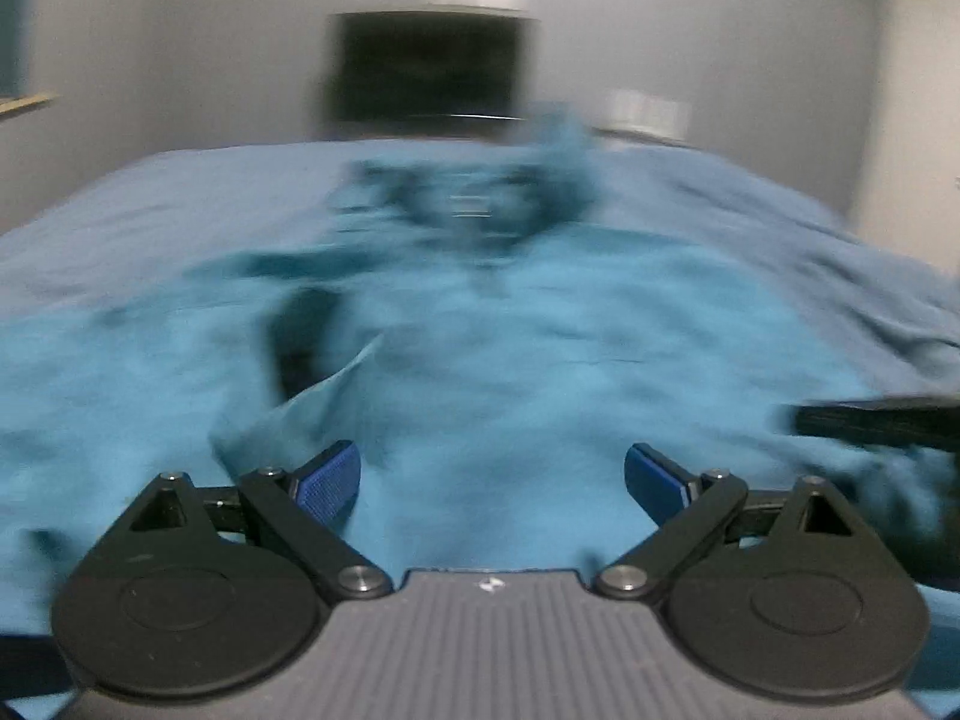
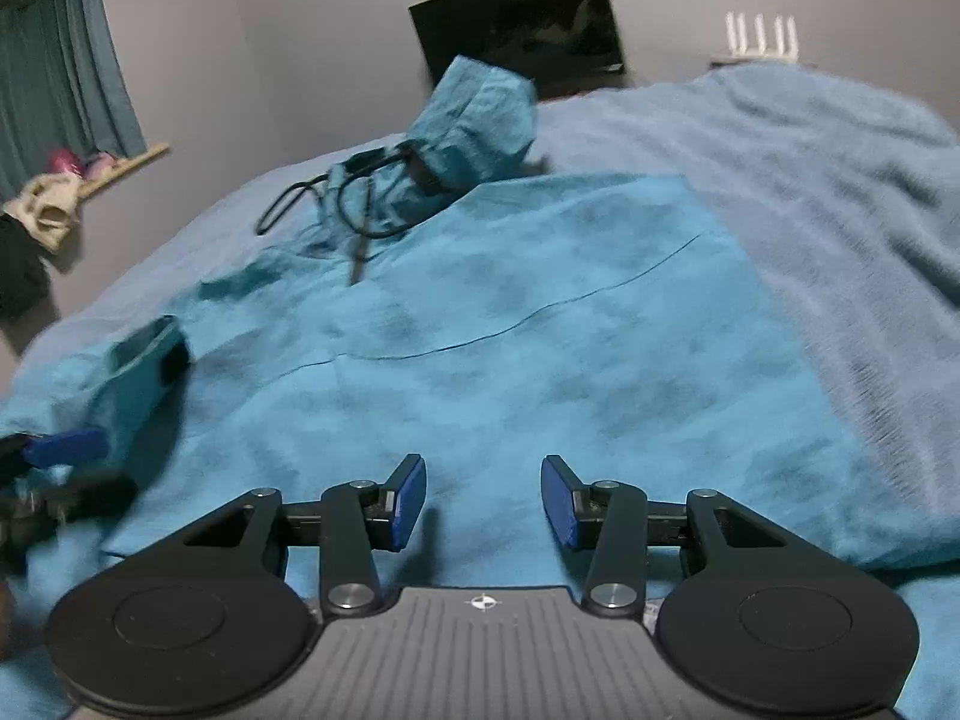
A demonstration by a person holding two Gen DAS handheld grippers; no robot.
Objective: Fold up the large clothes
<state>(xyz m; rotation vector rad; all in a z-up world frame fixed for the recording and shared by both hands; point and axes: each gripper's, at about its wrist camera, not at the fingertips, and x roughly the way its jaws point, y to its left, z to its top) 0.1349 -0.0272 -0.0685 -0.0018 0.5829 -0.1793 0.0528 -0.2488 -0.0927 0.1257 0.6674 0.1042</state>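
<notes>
A large teal hooded garment lies spread on the bed, hood and black drawstrings at the far end, a sleeve cuff at the left. My right gripper is open and empty, low over the garment's near hem. My left gripper is open and empty over the same garment; that view is motion-blurred. The left gripper's blue pad also shows at the left edge of the right wrist view. A dark part of the right gripper shows at the right edge of the left wrist view.
The bed is covered by a grey-blue blanket. A black TV hangs on the far wall. A curtain and a shelf with small items are at the left. A white router stands behind the bed.
</notes>
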